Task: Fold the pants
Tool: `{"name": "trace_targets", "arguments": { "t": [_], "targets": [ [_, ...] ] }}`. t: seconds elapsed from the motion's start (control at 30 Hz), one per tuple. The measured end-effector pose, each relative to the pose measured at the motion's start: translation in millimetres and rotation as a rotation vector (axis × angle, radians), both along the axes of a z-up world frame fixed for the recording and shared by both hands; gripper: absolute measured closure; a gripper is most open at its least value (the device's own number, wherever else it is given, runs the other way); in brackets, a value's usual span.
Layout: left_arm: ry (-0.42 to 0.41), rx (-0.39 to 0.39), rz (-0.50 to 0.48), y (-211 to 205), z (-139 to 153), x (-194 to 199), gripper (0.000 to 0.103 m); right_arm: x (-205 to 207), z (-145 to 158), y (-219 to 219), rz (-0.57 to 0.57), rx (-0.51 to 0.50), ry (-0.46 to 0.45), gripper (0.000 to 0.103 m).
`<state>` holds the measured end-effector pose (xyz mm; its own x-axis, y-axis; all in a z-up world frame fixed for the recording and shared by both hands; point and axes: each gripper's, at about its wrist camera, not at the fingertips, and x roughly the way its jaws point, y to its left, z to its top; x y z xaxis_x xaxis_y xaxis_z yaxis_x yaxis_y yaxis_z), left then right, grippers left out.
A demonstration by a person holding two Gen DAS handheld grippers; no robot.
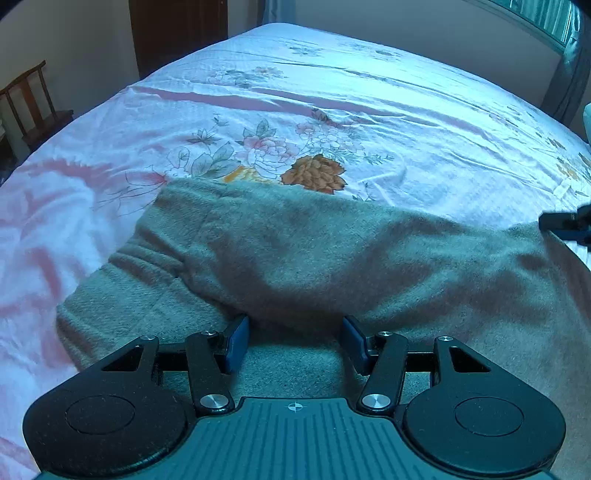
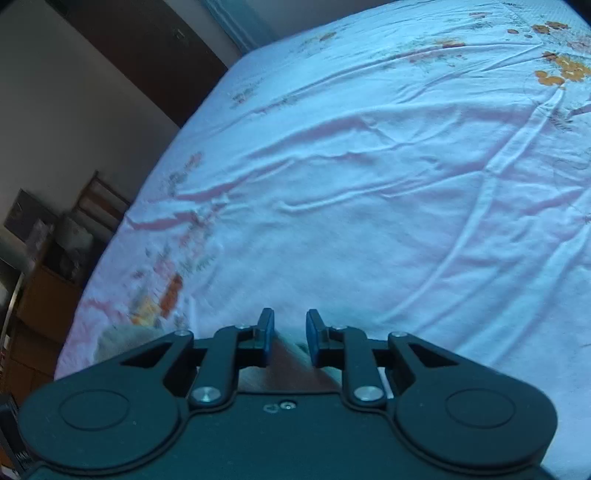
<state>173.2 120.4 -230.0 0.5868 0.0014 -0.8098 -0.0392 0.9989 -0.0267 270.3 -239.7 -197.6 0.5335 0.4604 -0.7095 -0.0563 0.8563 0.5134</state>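
Observation:
Grey-green fleece pants lie folded over on the bed, spreading from lower left to the right edge of the left wrist view. My left gripper is open, its blue pads on either side of a raised fold, resting on the fabric. My right gripper is open with a narrower gap and holds nothing; a small part of the pants shows at its lower left, and some fabric lies beneath its fingers. The right gripper's tip also shows in the left wrist view, at the pants' right edge.
The bed has a wrinkled pale floral sheet. A wooden chair stands off the bed's left side. A dark door is behind. Furniture stands beside the bed in the right wrist view.

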Motion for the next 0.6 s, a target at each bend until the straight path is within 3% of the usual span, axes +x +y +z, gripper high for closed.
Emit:
{"name": "trace_targets", "arguments": {
  "t": [0.13,0.27,0.47,0.6],
  "targets": [
    [-0.019,0.007,0.009,-1,6,2,0.047,-3,-6,6,0.082,0.034,0.06,0.092],
    [-0.008,0.02,0.003,0,-2,6,0.047,-4,-5,17,0.116,0.002,0.045,0.098],
    [-0.015,0.022,-0.006,0,-5,4,0.047,-12,3,38,0.085,-0.203,-0.089,0.103],
    [-0.015,0.036,-0.002,-3,-3,3,0.047,-9,0,39,0.059,-0.221,-0.085,0.103]
  ]
}}
